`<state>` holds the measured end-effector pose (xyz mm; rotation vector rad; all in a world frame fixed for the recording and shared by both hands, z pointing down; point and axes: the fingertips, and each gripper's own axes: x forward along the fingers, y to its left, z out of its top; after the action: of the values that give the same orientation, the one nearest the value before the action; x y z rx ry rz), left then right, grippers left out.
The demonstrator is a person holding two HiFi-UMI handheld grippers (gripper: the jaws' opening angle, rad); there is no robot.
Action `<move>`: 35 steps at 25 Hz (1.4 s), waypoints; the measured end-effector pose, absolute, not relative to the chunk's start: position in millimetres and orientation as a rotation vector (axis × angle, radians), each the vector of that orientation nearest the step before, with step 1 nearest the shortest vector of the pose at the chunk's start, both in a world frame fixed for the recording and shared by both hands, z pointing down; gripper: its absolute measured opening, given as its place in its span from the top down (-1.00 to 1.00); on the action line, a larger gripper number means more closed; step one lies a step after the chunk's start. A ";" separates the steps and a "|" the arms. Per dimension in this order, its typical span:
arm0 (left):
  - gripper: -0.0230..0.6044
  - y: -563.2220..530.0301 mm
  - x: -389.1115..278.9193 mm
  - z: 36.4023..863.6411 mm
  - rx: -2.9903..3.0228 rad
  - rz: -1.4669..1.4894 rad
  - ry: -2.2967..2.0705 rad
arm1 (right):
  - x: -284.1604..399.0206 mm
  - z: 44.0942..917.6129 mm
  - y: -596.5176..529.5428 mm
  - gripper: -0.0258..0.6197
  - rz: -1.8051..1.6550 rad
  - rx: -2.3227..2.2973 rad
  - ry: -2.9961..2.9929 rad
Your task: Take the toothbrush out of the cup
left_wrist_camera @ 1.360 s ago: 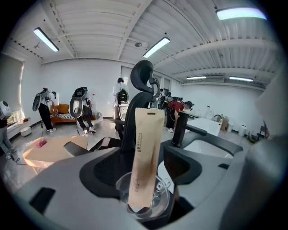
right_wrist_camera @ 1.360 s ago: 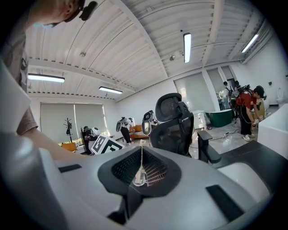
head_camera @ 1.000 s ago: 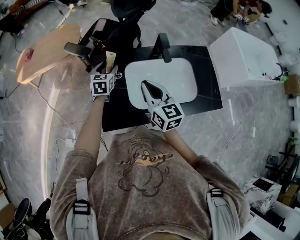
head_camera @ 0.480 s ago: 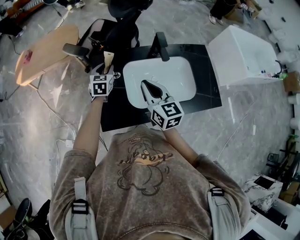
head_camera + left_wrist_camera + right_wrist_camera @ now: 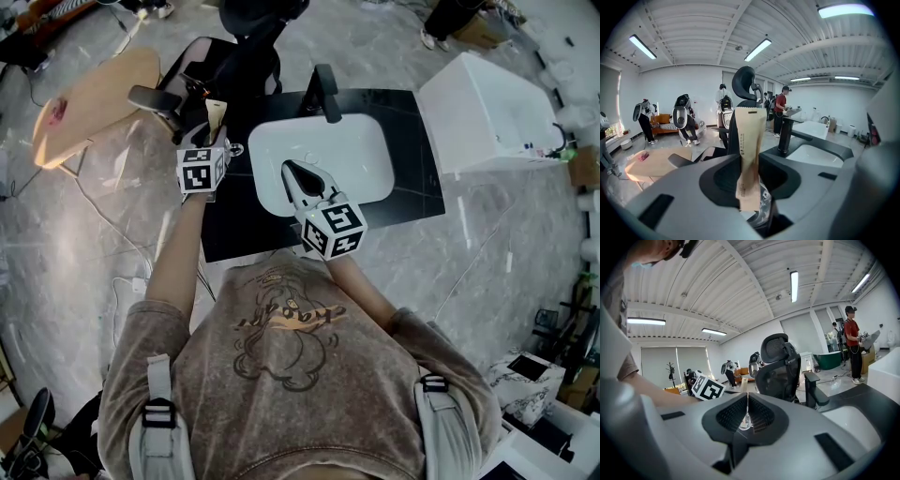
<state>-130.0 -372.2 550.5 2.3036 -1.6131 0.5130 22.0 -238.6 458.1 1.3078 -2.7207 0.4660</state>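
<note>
Toothbrush [image 5: 749, 154], in a tan paper sleeve, stands upright in the glass cup [image 5: 762, 206], at 9 o'clock of the sink basin [image 5: 356, 150]. My left gripper [image 5: 750, 176] has just been closing and now pinches the sleeve mid-height, ready to lift it straight out. My right gripper [image 5: 746, 416] is pressed together and empty, parked at the basin's 6 o'clock. The left gripper view shows the pinch. The head view shows only the sleeve top past my marker cube [image 5: 202, 170].

Tan, black, white and grey.
Tan printed paper sleeve on the toothbrush [image 5: 749, 150]; clear glass cup [image 5: 761, 203]; pale grey left claw [image 5: 751, 187] and right claw [image 5: 294, 173], dark-padded, with black-and-white square-patterned cubes [image 5: 203, 170]; white basin [image 5: 347, 155] in black desk [image 5: 417, 169]; grey marbled floor [image 5: 112, 234].
</note>
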 end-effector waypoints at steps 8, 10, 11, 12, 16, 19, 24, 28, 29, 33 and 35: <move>0.53 -365.5 -133.5 505.6 2.338 0.351 -1.652 | 20.9 463.1 -239.0 0.85 0.476 1.299 -2.717; 0.53 -365.8 -133.9 487.2 2.366 0.300 -1.662 | 19.6 465.1 -238.8 0.85 0.480 1.292 -2.714; 0.53 -366.1 -134.3 478.2 2.380 0.279 -1.667 | 18.5 465.9 -238.4 0.85 0.481 1.288 -2.713; 0.54 -366.0 -134.7 470.1 2.392 0.261 -1.672 | 17.3 466.7 -237.9 0.85 0.482 1.284 -2.714; 0.54 -364.5 -136.1 448.7 2.417 0.202 -1.678 | 14.0 468.2 -237.5 0.85 0.483 1.273 -2.717; 0.54 -361.6 -136.6 444.5 2.418 0.188 -1.677 | 12.4 468.7 -238.1 0.85 0.482 1.269 -2.719; 0.54 -349.0 -133.3 441.4 2.417 0.180 -1.654 | 8.6 469.4 -236.9 0.85 0.484 1.260 -2.723; 0.54 -330.2 -124.3 436.1 2.431 0.156 -1.607 | 7.5 471.8 -234.8 0.85 0.490 1.253 -2.724; 0.54 -324.9 -122.2 435.0 2.433 0.152 -1.597 | 7.7 472.2 -234.5 0.85 0.491 1.253 -2.723; 0.54 -302.4 -117.2 431.2 2.437 0.142 -1.572 | 8.2 471.9 -234.0 0.85 0.494 1.254 -2.723; 0.54 -289.8 -116.6 430.7 2.439 0.140 -1.567 | 8.1 471.7 -233.3 0.85 0.494 1.254 -2.723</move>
<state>-116.6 -289.8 430.7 2.4394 -1.5667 0.1395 8.1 -233.3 471.7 1.2539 -2.7231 0.4940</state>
